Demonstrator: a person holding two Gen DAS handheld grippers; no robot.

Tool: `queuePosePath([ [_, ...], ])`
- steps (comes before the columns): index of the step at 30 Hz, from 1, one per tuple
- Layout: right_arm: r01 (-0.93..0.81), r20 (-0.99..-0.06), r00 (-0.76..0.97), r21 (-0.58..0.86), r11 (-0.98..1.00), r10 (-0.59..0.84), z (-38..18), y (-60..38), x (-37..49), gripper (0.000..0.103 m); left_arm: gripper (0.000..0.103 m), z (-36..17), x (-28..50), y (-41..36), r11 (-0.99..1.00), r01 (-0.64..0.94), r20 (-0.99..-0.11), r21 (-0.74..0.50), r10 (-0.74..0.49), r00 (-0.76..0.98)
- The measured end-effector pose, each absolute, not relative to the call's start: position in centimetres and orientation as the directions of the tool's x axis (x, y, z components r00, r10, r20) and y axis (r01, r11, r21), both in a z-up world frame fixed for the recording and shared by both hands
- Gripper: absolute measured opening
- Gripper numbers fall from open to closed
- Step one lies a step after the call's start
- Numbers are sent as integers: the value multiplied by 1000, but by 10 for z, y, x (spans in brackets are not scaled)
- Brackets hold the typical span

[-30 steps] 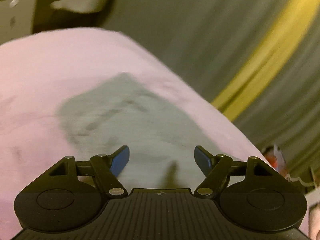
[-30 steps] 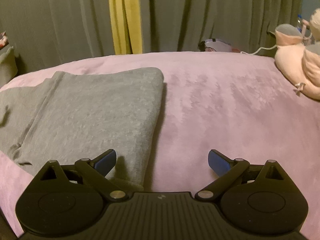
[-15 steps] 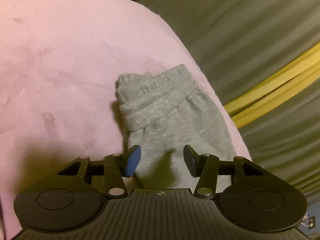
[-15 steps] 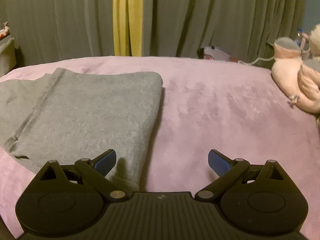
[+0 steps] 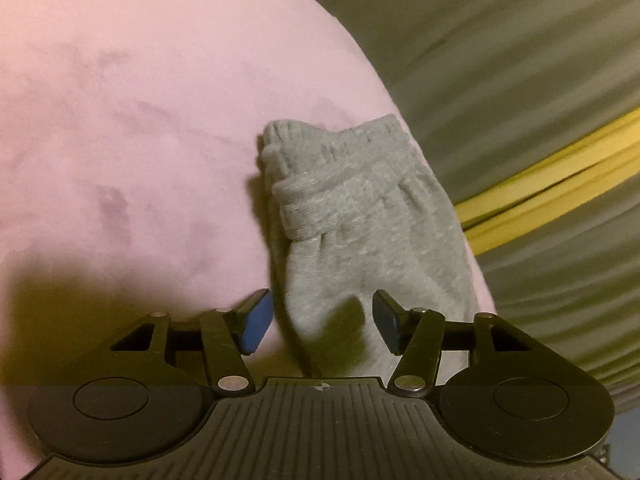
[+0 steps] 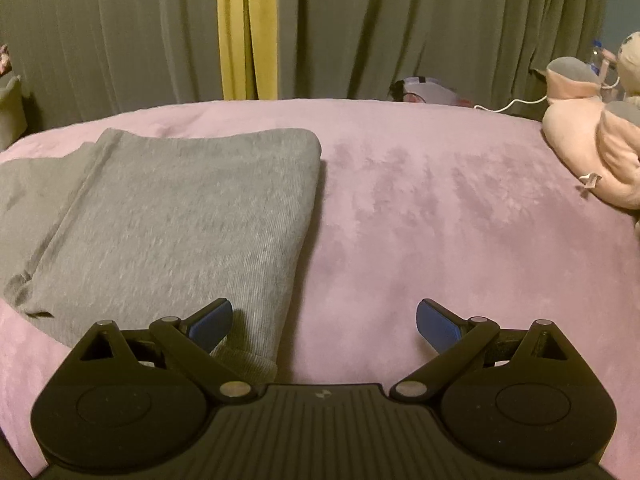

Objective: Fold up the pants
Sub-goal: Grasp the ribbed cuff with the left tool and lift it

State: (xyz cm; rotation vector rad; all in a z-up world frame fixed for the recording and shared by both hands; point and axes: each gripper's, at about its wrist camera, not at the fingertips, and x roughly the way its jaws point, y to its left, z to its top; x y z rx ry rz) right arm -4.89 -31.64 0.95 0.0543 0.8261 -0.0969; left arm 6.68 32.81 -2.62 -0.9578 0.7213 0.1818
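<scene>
Grey knit pants [image 5: 360, 216], folded on the pink plush bedspread [image 5: 120, 120], could unravel if I clamp only the top layer. My left gripper [image 5: 322, 326], jaws just reopened slightly, straddles the cuffed end untouched; my right gripper [image 6: 324, 326], spread wide, hovers at the pants' near right corner.

Both wrist views, low over pants [image 5: 360, 216]

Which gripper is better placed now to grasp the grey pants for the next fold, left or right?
Probably the left gripper: its jaws straddle a raised fold of the grey knit pants. The right gripper stands open, mostly over bare pink bedspread.
</scene>
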Motion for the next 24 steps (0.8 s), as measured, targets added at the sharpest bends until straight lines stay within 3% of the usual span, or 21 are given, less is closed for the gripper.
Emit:
queuePosePath([
  [8,117,-733,676,5,993,-76,11,-318,-49,99,68,-42,123,330,533,-466,-624,-706,-157,766],
  [10,119,-738,670,6,993,-76,9,-318,-48,99,59,-39,130,326,553,-466,-624,-690,-128,771],
  [11,116,-739,670,4,993,-75,9,-318,-48,99,42,-38,133,324,576,-470,-636,-669,-116,763],
  [12,113,-738,671,3,994,-74,9,-317,-48,99,33,-37,134,322,602,-453,-633,-657,-114,766],
  [14,111,-736,673,3,994,-73,9,-318,-48,99,25,-34,133,319,634,-414,-609,-654,-116,785],
  [20,125,-739,669,8,992,-78,9,-320,-48,99,20,-9,128,314,662,-346,-548,-665,-118,828],
  [24,132,-724,685,9,991,-85,12,-318,-50,99,19,38,132,279,801,-229,-504,-553,-103,858],
])
